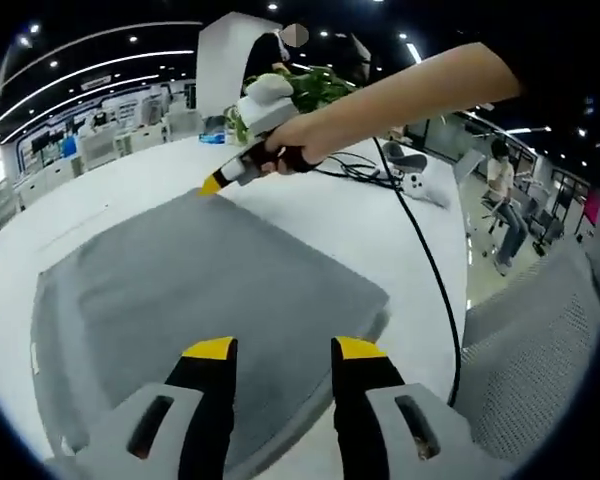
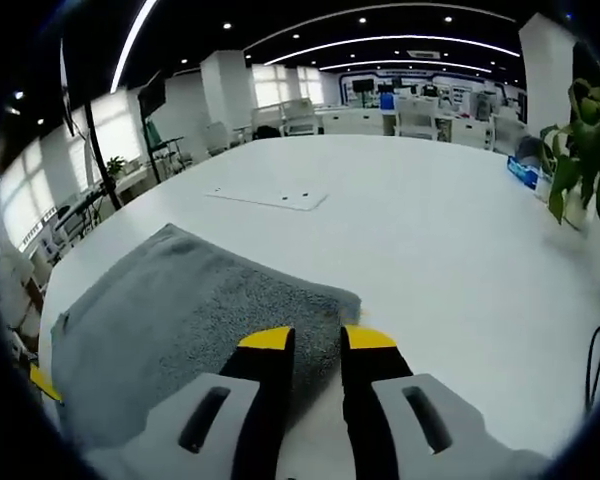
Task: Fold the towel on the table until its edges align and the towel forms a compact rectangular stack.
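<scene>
Grey towel (image 1: 210, 280) spread flat on the white table (image 1: 380, 215), one layer or folded cannot be told. In the left gripper view, left gripper (image 1: 282, 352) over the near edge of the towel, jaws apart with a clear gap, yellow tips above the cloth, nothing held between them. In the same view, right gripper (image 1: 212, 184) at the far corner of the towel, carried by a hand (image 1: 295, 140) on a bare arm; yellow tip touching or just above the corner, jaw opening not possible to tell from here. Black cable (image 1: 420, 250) running across the table beside the towel, a green plant (image 1: 310, 85) behind the hand.

In the right gripper view, right gripper (image 2: 317, 340) over the corner of the towel (image 2: 180, 310), jaws only slightly apart, narrow gap; whether cloth sits between them cannot be told. Small yellow tip of the left gripper (image 2: 44, 384) at the far side of the towel. Flat white plate (image 2: 268, 197) set in the table (image 2: 430, 230) further away, well apart from the towel.
</scene>
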`<move>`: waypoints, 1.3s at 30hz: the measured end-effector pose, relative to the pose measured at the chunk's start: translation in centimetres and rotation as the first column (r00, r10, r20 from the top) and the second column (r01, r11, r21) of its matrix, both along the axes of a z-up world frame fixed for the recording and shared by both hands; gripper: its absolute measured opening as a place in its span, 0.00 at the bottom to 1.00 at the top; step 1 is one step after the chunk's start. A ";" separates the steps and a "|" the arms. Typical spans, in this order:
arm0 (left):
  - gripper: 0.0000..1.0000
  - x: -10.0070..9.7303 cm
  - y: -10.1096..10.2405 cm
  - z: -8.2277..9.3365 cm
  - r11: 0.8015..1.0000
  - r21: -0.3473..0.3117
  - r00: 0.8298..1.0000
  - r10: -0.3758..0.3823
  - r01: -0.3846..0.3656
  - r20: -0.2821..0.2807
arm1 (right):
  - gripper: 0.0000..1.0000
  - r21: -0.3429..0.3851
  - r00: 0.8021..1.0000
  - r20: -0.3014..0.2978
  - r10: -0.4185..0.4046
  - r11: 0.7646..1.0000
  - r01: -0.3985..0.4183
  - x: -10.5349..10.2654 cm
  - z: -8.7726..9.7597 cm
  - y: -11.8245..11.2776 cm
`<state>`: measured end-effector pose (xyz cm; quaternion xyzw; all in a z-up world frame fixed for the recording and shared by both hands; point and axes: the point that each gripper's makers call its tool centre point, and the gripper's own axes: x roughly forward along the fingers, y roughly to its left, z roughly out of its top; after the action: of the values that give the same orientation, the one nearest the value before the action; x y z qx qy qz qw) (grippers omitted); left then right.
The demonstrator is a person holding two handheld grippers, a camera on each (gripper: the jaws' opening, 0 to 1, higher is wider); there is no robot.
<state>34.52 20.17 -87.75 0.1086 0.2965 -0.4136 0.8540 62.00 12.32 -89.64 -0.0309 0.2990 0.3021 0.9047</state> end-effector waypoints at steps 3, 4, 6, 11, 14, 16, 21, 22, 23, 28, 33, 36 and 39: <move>0.28 -0.1 -1.7 0.2 0.997 -0.009 0.997 -0.070 0.071 0.008 | 0.16 0.013 1.000 -0.006 -0.007 1.000 0.007 0.1 0.1 -0.1; 0.28 0.0 -2.1 0.3 0.997 -0.025 0.997 -0.073 0.073 0.004 | 0.16 0.016 1.000 -0.005 -0.008 1.000 0.008 0.1 0.1 0.0; 0.28 0.0 -3.3 0.4 0.993 -0.052 0.995 -0.102 0.101 -0.008 | 0.16 0.016 1.000 0.000 0.001 1.000 -0.001 0.1 0.4 0.2; 0.24 -0.5 -5.5 0.2 0.984 -0.058 0.985 -0.170 0.169 -0.008 | 0.16 0.010 1.000 0.009 0.000 1.000 0.000 0.5 0.4 0.0; 0.22 -1.4 -7.0 -0.3 0.972 -0.040 0.972 -0.233 0.233 -0.017 | 0.16 0.015 1.000 0.009 -0.011 1.000 0.011 0.6 0.4 -0.2; 0.21 -1.9 -8.0 -0.7 0.965 -0.029 0.965 -0.260 0.260 -0.020 | 0.15 0.017 1.000 0.007 -0.012 1.000 0.012 0.6 0.3 -0.1; 0.20 -2.4 -9.0 -1.2 0.957 -0.018 0.957 -0.288 0.288 -0.030 | 0.15 0.019 1.000 0.006 -0.014 1.000 0.014 0.9 0.3 -0.2; 0.20 -2.5 -9.1 -1.4 0.958 -0.016 0.957 -0.286 0.286 -0.036 | 0.15 0.019 1.000 0.005 -0.017 1.000 0.017 1.0 0.2 -0.3; 0.20 -2.5 -9.1 -1.6 0.959 -0.012 0.958 -0.285 0.284 -0.040 | 0.15 0.019 1.000 0.004 -0.019 1.000 0.019 1.1 0.1 -0.5; 0.18 -2.0 -9.3 -2.4 0.968 -0.001 0.967 -0.250 0.250 -0.057 | 0.15 0.026 0.999 -0.017 -0.032 0.999 0.032 1.4 -0.6 -0.7; 0.17 -2.0 -9.2 -2.8 0.969 0.071 0.971 -0.236 0.237 -0.023 | 0.15 0.025 0.999 -0.021 -0.043 0.999 0.043 1.2 -0.8 -0.8; 0.17 -2.5 -9.5 -2.9 0.970 0.074 0.972 -0.233 0.234 -0.020 | 0.15 0.035 0.998 -0.030 -0.053 0.998 0.054 1.3 -1.1 -0.8; 0.17 -3.0 -9.7 -3.1 0.966 0.088 0.970 -0.241 0.242 -0.013 | 0.15 0.041 0.998 -0.029 -0.063 0.997 0.064 1.5 -1.2 -0.8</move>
<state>31.56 10.48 -90.88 0.1816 0.3000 -0.5009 0.7913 63.50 11.49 -90.83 0.0018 0.3060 0.2797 0.9100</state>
